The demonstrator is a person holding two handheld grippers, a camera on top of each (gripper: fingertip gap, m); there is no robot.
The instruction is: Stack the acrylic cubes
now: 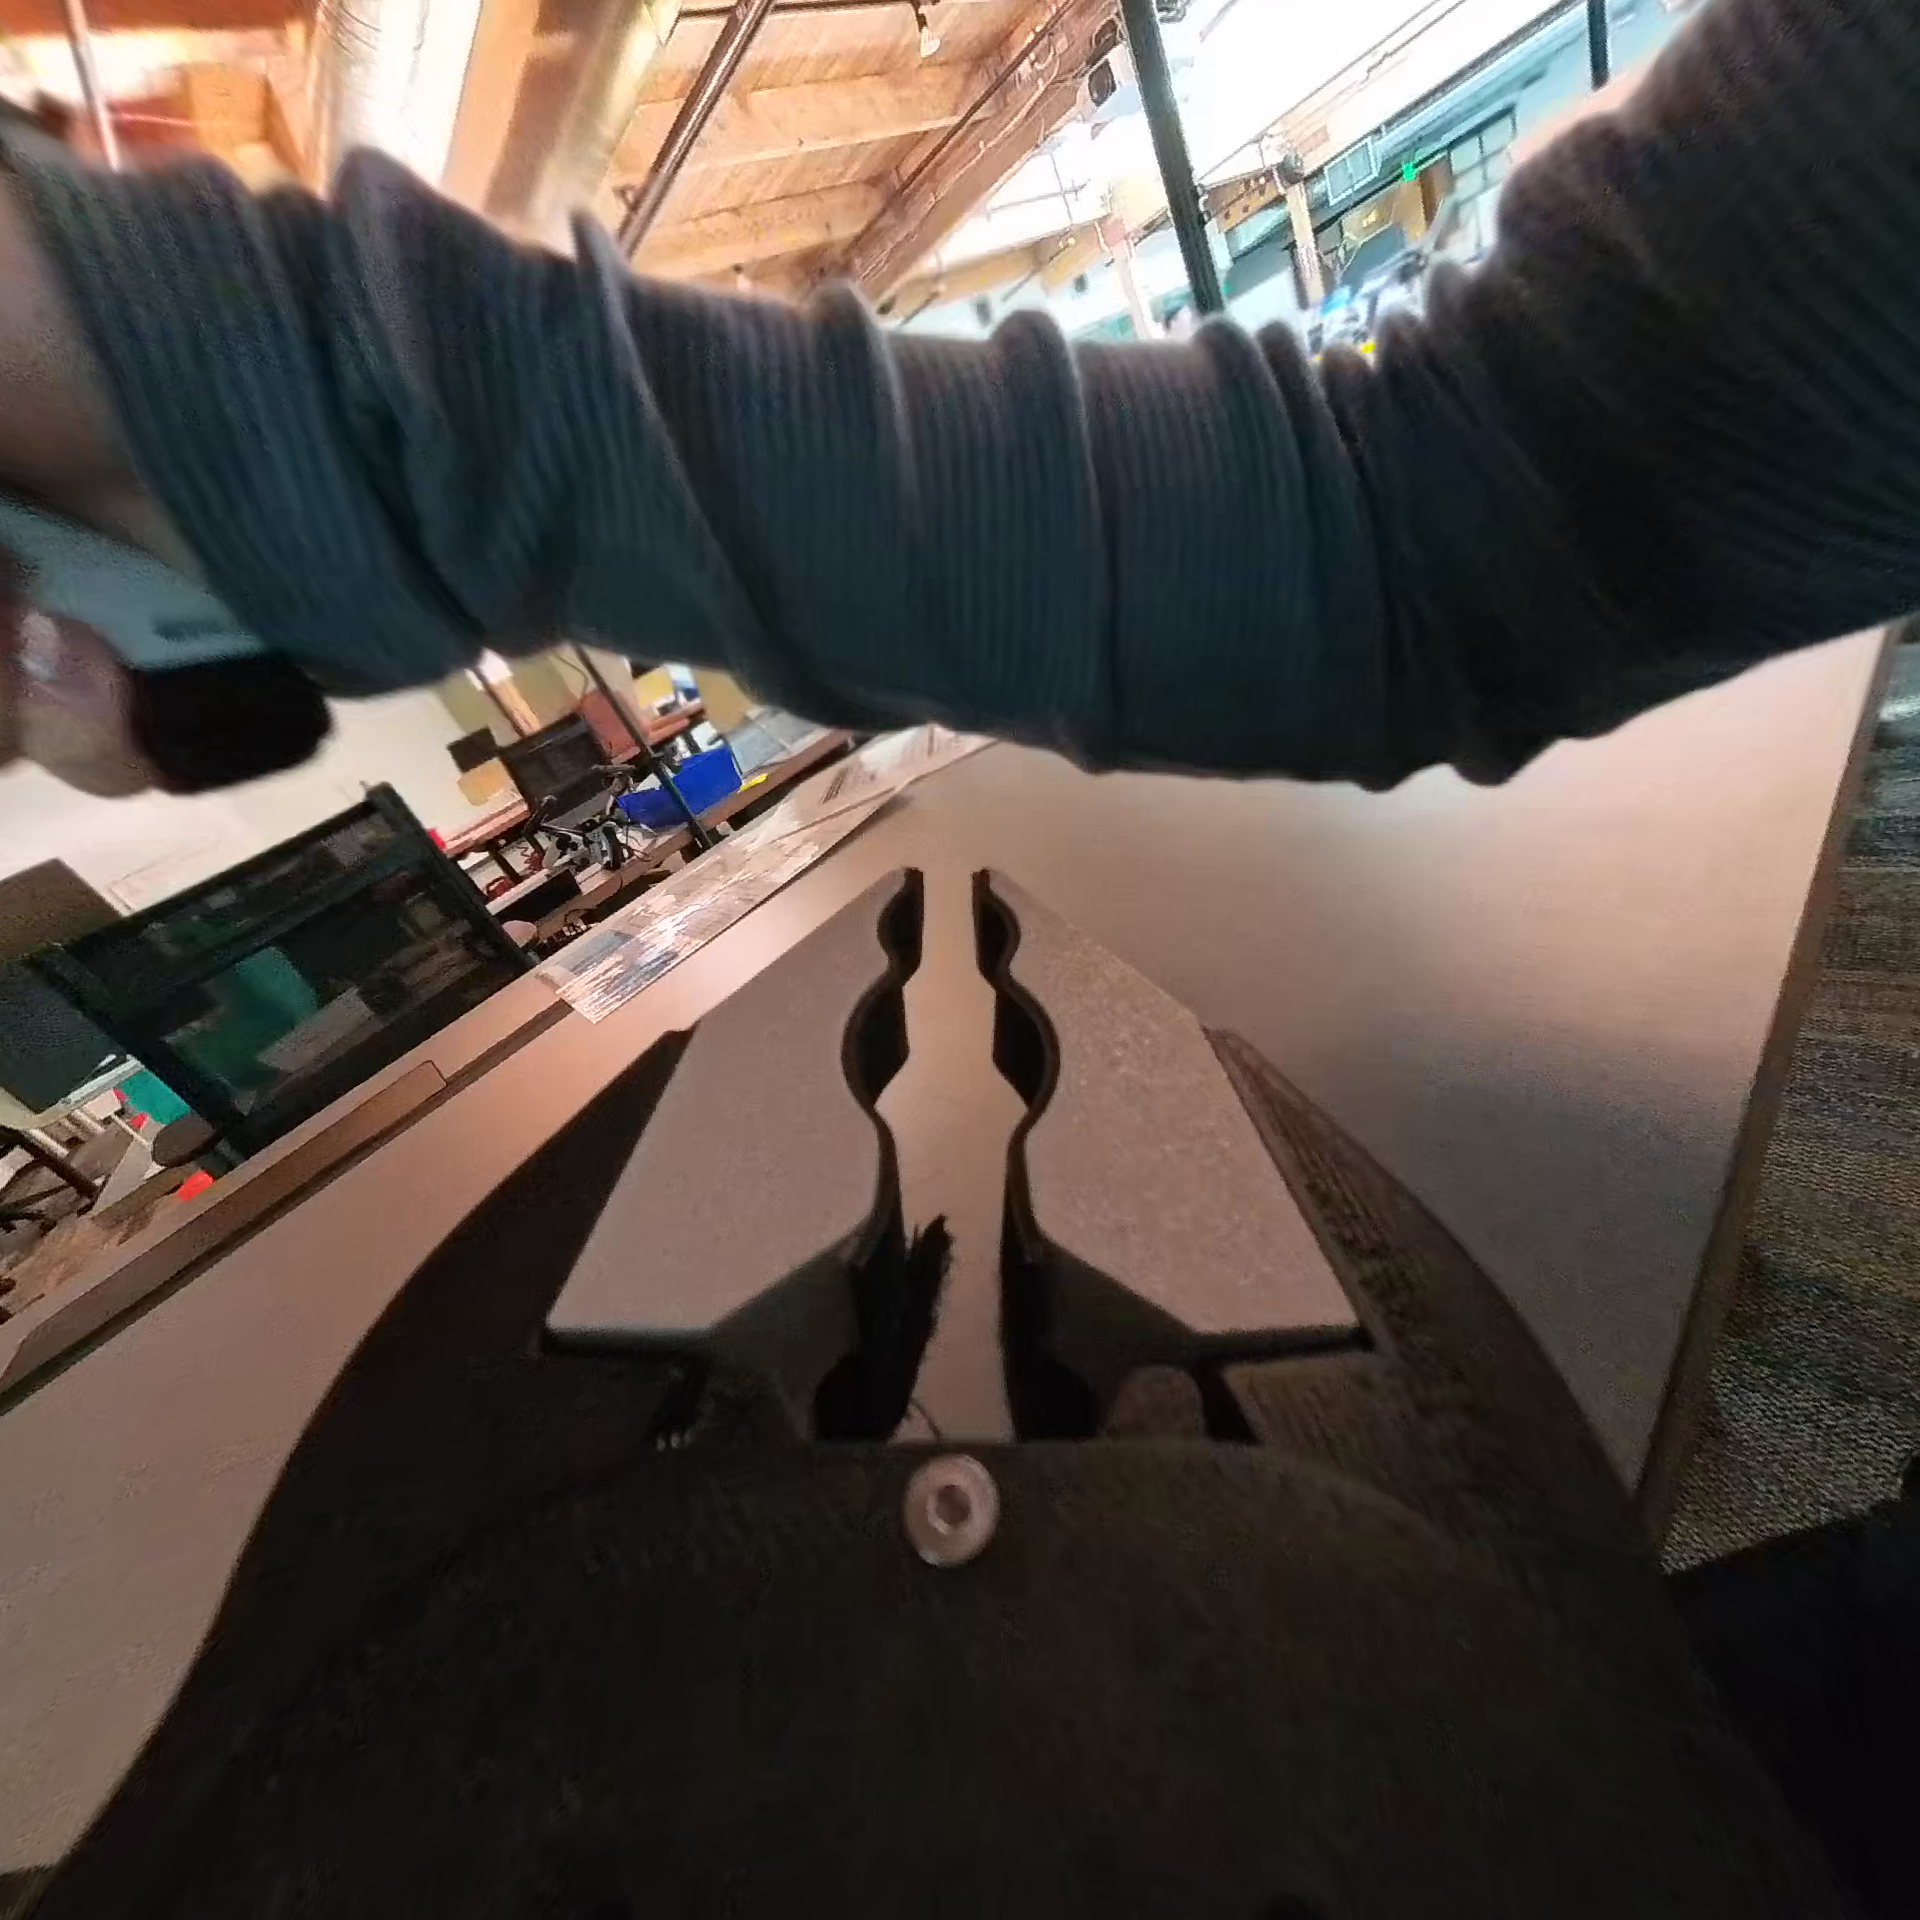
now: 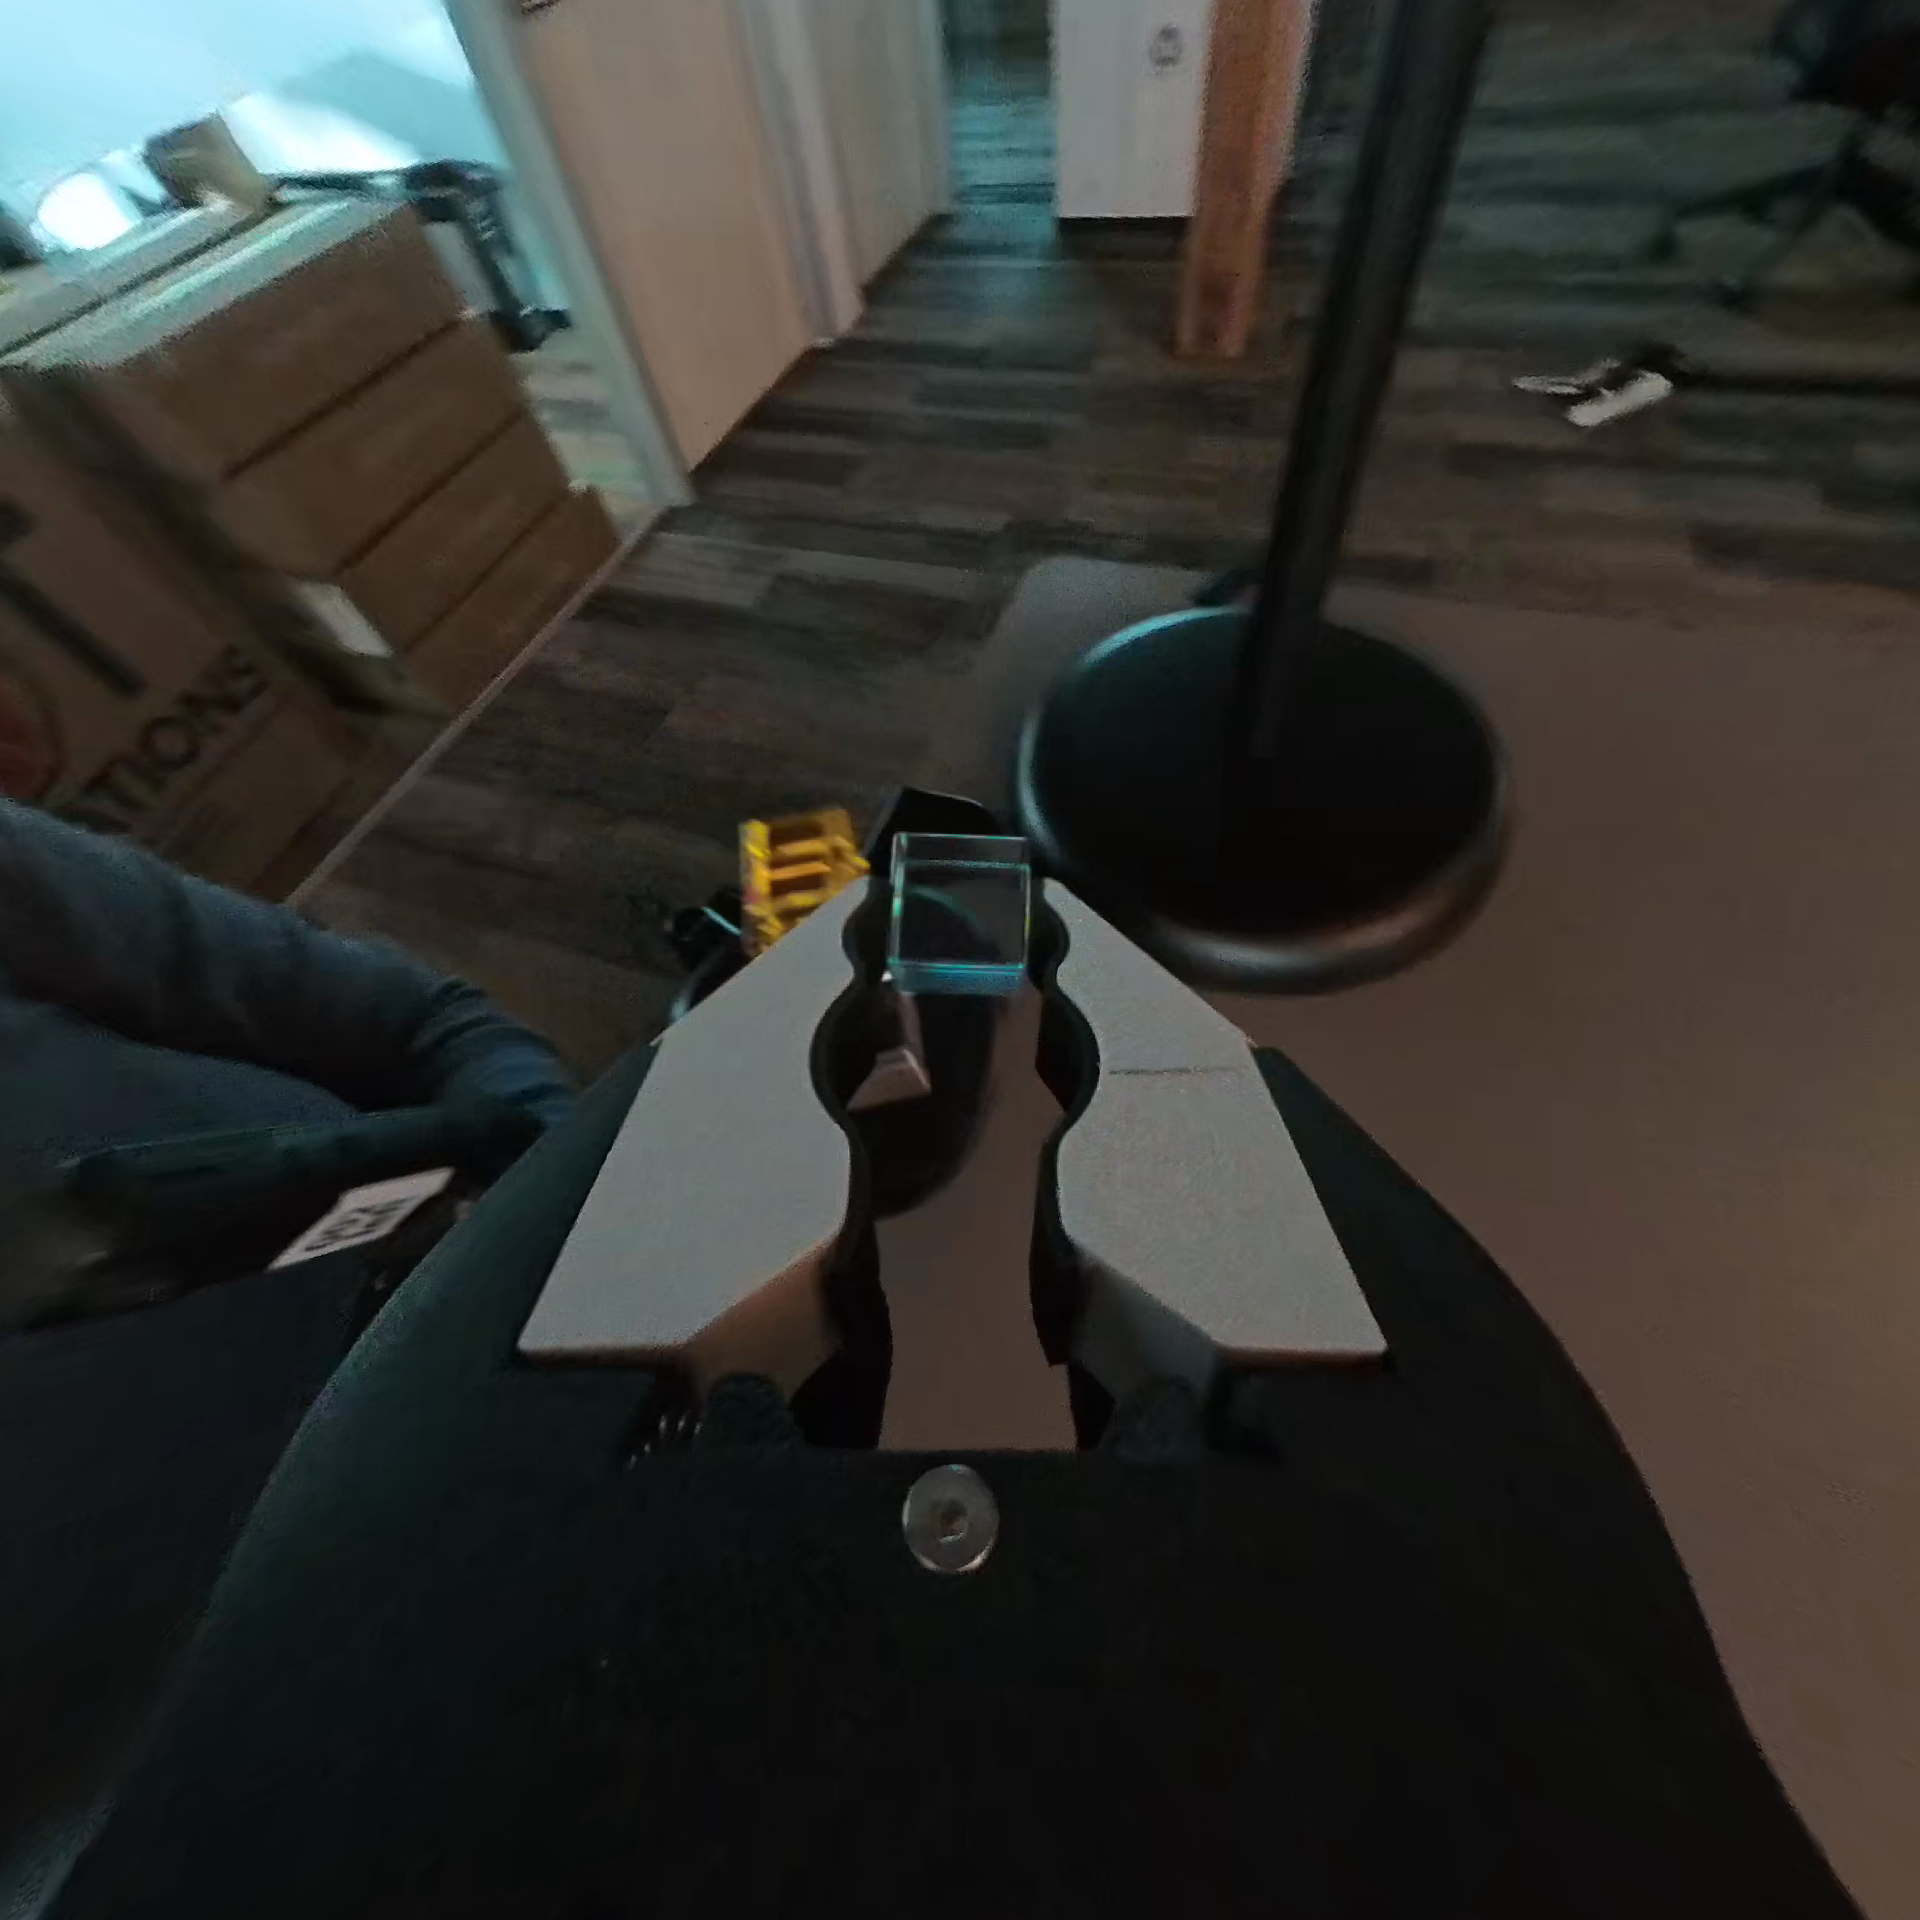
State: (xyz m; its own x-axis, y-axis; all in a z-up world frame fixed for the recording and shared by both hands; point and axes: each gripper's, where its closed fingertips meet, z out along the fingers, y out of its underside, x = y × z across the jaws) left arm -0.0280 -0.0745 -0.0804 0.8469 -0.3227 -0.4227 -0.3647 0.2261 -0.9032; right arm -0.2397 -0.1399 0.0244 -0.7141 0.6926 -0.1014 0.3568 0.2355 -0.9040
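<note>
A broad, smooth tan table (image 2: 1662, 1143) carries a heavy round black stand base (image 2: 1262, 790) with its pole. Above the table's bare matte top, the left gripper (image 1: 947, 883) hangs with its scalloped fingers nearly together on nothing, a ribbed dark sleeve (image 1: 935, 499) crossing overhead. The right gripper (image 2: 958, 925) is clamped at its tips on a small clear glass cube (image 2: 961, 920), sharp-edged and glossy, near a yellow slatted piece (image 2: 795, 873).

Fingers: we see our left gripper (image 1: 947, 883) nearly closed on nothing.
Above: dark ribbed sleeve (image 1: 935, 499).
Below: bare worktop (image 1: 1403, 987).
</note>
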